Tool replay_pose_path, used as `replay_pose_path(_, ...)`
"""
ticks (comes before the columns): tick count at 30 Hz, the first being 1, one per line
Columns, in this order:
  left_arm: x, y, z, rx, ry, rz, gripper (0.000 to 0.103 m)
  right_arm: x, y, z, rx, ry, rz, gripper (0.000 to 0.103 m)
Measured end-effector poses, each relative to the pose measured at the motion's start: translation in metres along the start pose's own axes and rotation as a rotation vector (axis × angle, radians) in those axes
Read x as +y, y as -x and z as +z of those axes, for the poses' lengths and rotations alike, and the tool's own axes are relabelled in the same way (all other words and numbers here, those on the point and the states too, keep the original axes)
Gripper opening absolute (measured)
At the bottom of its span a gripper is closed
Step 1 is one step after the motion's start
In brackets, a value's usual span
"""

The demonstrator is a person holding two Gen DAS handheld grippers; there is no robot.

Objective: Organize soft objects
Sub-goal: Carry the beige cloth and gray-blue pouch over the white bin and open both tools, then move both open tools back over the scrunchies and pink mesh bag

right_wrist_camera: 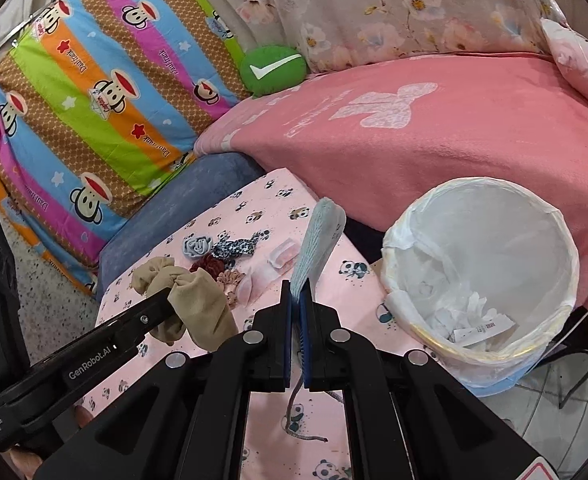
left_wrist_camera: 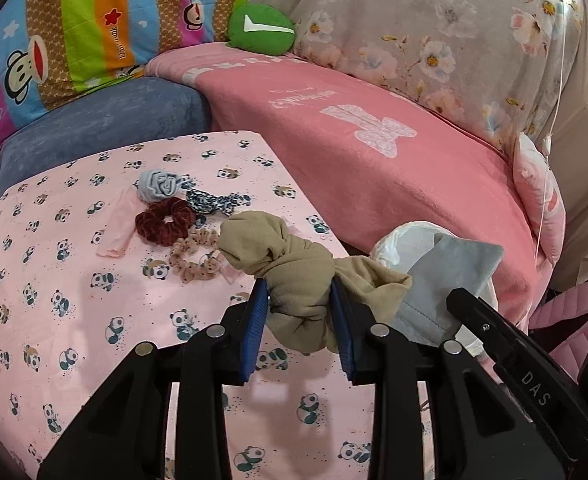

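So both grippers have something right now. The left gripper (left_wrist_camera: pixel 299 312) is clamped around the bunched middle of a tan cloth scrunchie-looking thing (left_wrist_camera: pixel 290 268), pads squeezing it at the waist so both ends puff out past the fingers. My guess is that grabbing the middle keeps it from slipping out. The right gripper (right_wrist_camera: pixel 295 300) is fully closed on the edge of a pale grey-blue fabric pouch (right_wrist_camera: pixel 321 236), which sticks straight up past the fingertips, with a thin cord (right_wrist_camera: pixel 294 408) dangling back under the jaws. Pinching the edge makes sense for something that flat.

Ahead of the left gripper and a bit to its left, a small pile sits on the panda-print sheet (left_wrist_camera: pixel 74 280): a dark red velvet scrunchie (left_wrist_camera: pixel 164 221), a peach dotted scrunchie (left_wrist_camera: pixel 196 256), a black-and-white patterned one (left_wrist_camera: pixel 214 202) and a grey fabric rose (left_wrist_camera: pixel 160 185). That looks like the sorting spot to me.

To the right of the right gripper there's a lined waste bin (right_wrist_camera: pixel 481 280) with paper scraps in it, close enough to bump. The two grippers are also near each other, so crossing could get awkward.
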State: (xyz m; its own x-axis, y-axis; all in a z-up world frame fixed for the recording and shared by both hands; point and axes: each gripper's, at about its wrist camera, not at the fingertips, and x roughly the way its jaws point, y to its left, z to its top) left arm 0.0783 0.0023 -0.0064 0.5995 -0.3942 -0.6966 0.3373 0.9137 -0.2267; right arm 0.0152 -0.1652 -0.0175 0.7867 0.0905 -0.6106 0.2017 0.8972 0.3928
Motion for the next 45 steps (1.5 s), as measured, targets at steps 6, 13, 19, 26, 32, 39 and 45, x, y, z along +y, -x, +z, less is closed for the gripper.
replay_pose_path(6,-0.033,-0.01,-0.003,0.02,-0.058,-0.029,0.031,-0.031,0.011,0.004,-0.021,-0.047,-0.033,0.006)
replay_pose_path(13,-0.069,-0.026,-0.008,0.053,-0.129,-0.05,0.031,-0.07,0.017,0.006,-0.043,-0.123,-0.07,0.006)
replay_pose_path(19,-0.1,-0.043,-0.008,0.083,-0.194,-0.076,0.031,-0.1,0.023,0.007,-0.056,-0.173,-0.102,0.006)
replay_pose_path(26,-0.133,-0.061,-0.003,0.106,-0.252,-0.114,0.031,-0.136,0.03,0.009,-0.071,-0.222,-0.145,0.006)
replay_pose_path(32,-0.151,-0.076,0.0,0.125,-0.275,-0.132,0.032,-0.156,0.03,0.013,-0.076,-0.247,-0.175,0.006)
replay_pose_path(39,-0.159,-0.087,0.005,0.132,-0.273,-0.137,0.055,-0.162,0.019,0.023,-0.069,-0.238,-0.193,0.006)
replay_pose_path(45,-0.149,-0.083,0.011,0.085,-0.25,-0.092,0.077,-0.156,0.01,0.031,-0.075,-0.216,-0.208,0.016)
